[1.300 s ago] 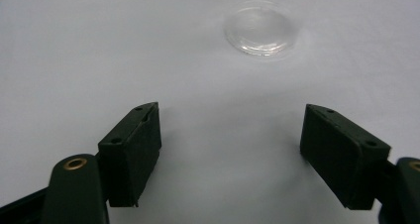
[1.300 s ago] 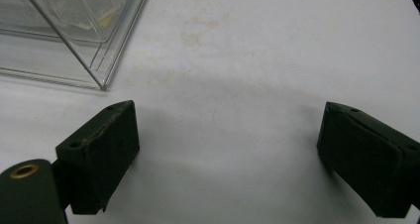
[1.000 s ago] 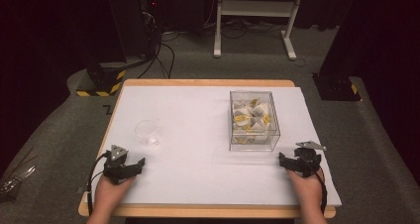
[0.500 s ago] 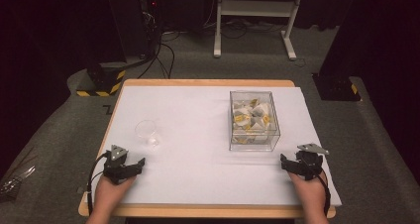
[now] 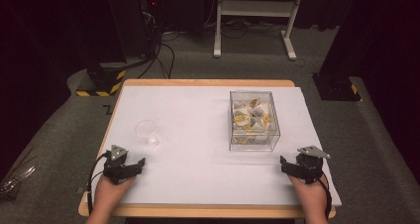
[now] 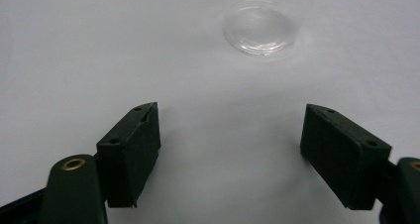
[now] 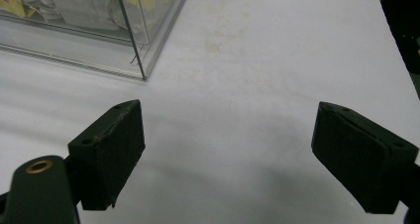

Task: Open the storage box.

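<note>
both grippers wide open, low on the table
left gripper (image 5: 130, 165) lower left below the cup (image 5: 147, 131); right gripper (image 5: 295, 166) lower right beside the clear box (image 5: 253, 140), holding nothing

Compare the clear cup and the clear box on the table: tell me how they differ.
The cup is small and round; the box is much larger, square-cornered and flat-walled. The cup looks empty, while the box holds white packets with yellow markings. The cup stands ahead of the left gripper, the box ahead of the right gripper, which is nearer its front right corner. Both are transparent, rest on the white table, and are untouched by either open gripper.
</note>
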`<state>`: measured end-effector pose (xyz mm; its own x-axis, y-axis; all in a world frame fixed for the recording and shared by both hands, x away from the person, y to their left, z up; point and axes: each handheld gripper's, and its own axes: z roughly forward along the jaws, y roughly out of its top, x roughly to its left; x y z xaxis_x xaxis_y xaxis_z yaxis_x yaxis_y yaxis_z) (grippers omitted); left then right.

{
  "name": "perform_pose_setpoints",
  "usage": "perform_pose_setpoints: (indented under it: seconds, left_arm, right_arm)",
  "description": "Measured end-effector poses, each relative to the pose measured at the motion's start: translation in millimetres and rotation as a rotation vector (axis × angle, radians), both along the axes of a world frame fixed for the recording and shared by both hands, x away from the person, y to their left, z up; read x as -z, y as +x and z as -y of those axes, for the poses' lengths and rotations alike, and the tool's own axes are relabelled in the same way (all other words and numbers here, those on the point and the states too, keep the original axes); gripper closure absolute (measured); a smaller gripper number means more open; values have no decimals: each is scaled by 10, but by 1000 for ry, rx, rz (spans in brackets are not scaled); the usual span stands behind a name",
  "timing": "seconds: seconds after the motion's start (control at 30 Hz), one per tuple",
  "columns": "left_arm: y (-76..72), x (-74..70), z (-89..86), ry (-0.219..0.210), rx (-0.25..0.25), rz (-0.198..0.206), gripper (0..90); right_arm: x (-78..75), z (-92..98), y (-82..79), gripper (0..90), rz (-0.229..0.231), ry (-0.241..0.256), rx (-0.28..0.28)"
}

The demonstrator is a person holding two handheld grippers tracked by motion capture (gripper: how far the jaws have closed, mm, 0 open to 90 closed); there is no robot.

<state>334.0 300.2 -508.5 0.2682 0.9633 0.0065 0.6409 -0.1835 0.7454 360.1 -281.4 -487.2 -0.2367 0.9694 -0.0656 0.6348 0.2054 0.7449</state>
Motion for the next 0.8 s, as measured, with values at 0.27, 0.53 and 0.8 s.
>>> perform_pose_setpoints:
  seconds: [0.27,0.53,0.8]
  left_arm:
    - [-1,0,1,0,-1,-1,236]
    - [0,0,0,0,0,0,237]
    - [0,0,1,0,0,0,237]
  right_arm:
    - [-12,-50,-24,132,10,5,-18]
    - [-26,-132,-44,133,19,18,-36]
    - [-55,-209,-65,141,36,30,-55]
